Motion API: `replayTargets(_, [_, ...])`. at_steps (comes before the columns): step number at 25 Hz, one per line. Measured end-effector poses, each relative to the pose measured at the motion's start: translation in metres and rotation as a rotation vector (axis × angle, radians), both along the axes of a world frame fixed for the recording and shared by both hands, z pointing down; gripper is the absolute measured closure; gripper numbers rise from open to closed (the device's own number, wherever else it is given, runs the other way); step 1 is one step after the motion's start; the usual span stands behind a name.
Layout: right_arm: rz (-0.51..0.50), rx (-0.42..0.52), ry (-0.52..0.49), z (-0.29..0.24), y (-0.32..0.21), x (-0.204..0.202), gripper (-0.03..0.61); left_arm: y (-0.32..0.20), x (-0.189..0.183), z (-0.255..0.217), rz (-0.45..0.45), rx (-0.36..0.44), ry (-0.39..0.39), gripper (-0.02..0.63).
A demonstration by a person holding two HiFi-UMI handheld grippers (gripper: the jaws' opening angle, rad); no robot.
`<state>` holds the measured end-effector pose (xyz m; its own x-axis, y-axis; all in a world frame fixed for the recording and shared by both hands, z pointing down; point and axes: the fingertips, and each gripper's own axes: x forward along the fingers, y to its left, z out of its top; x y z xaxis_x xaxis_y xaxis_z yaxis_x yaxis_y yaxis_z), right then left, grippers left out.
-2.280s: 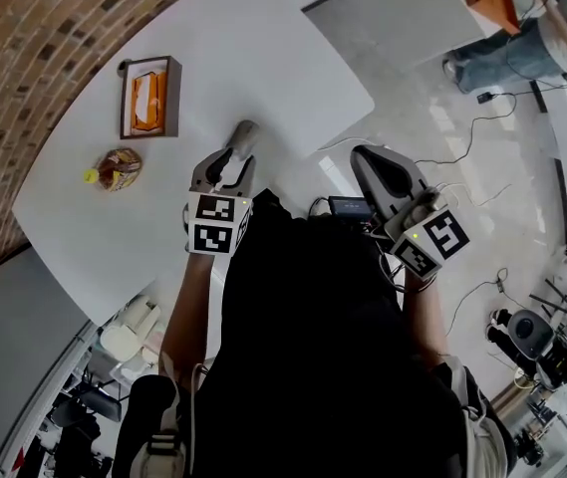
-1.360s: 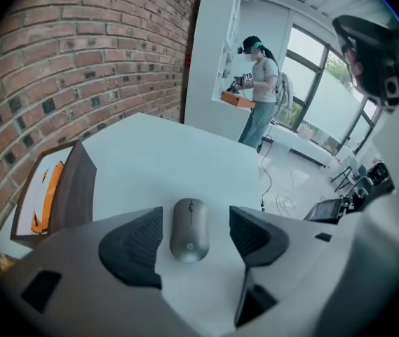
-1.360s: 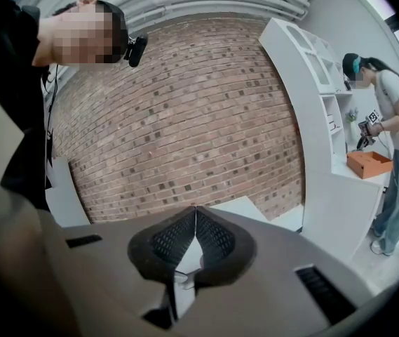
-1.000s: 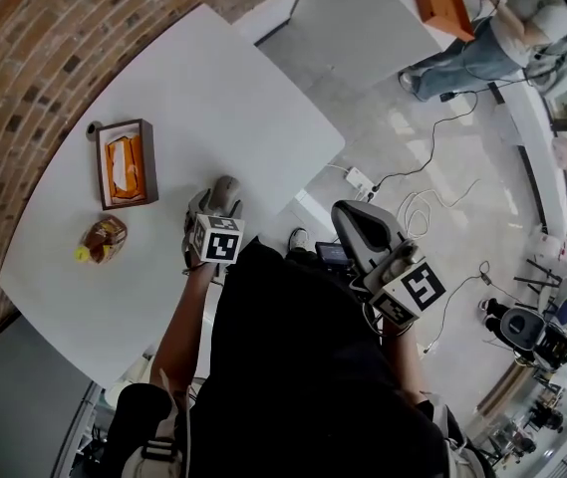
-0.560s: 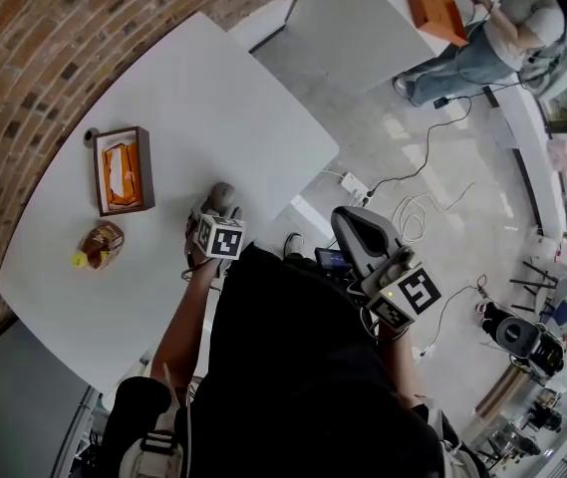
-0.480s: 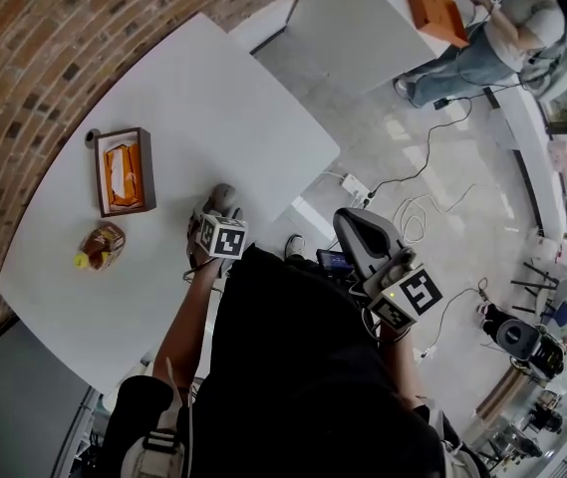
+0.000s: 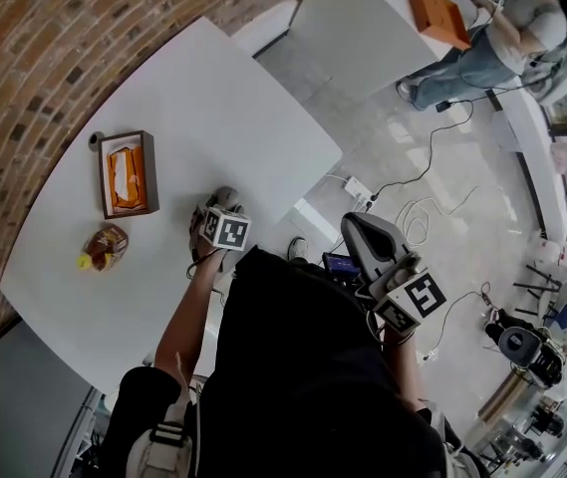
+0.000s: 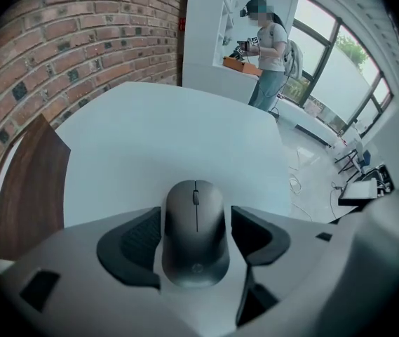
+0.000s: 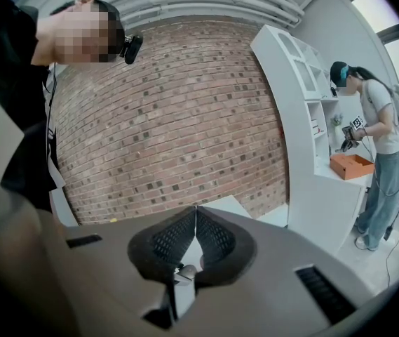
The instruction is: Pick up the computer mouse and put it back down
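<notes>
A dark grey computer mouse [image 8: 195, 230] lies lengthwise between the jaws of my left gripper [image 8: 195, 241]. Both black pads press its sides, so the gripper is shut on it. In the head view the mouse [image 7: 226, 198] pokes out just beyond the left gripper [image 7: 219, 210], low over the white table [image 7: 213, 98] near its right edge. I cannot tell whether it rests on the surface or hangs just above it. My right gripper [image 7: 357, 229] is held off the table over the floor. Its pads [image 9: 196, 220] meet with nothing between them.
A wooden tray holding an orange box [image 7: 129, 174] and a wrapped snack [image 7: 104, 248] sit on the table's left part. The brick wall [image 7: 24, 48] runs behind. Cables [image 7: 418, 202] lie on the floor to the right. Another person [image 7: 507, 33] stands by a far table.
Since 2.3 s ago the left gripper has come forward round the mouse, which then stuck out ahead of the jaws. In the last second both grippers barely move.
</notes>
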<state>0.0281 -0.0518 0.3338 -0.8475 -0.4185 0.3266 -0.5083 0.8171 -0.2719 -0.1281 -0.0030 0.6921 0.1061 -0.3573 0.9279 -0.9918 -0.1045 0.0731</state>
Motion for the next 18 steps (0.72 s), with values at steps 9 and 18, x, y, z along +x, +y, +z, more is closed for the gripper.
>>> replayTargets(9, [0.013, -0.003, -0.005, 0.0, 0.0, 0.005, 0.56, -0.004, -0.002, 0.004, -0.017, 0.004, 0.009, 0.304])
replayTargets(18, [0.016, -0.002, -0.004, 0.001, 0.001, 0.006, 0.56, 0.001, -0.003, 0.017, -0.004, -0.037, -0.005, 0.304])
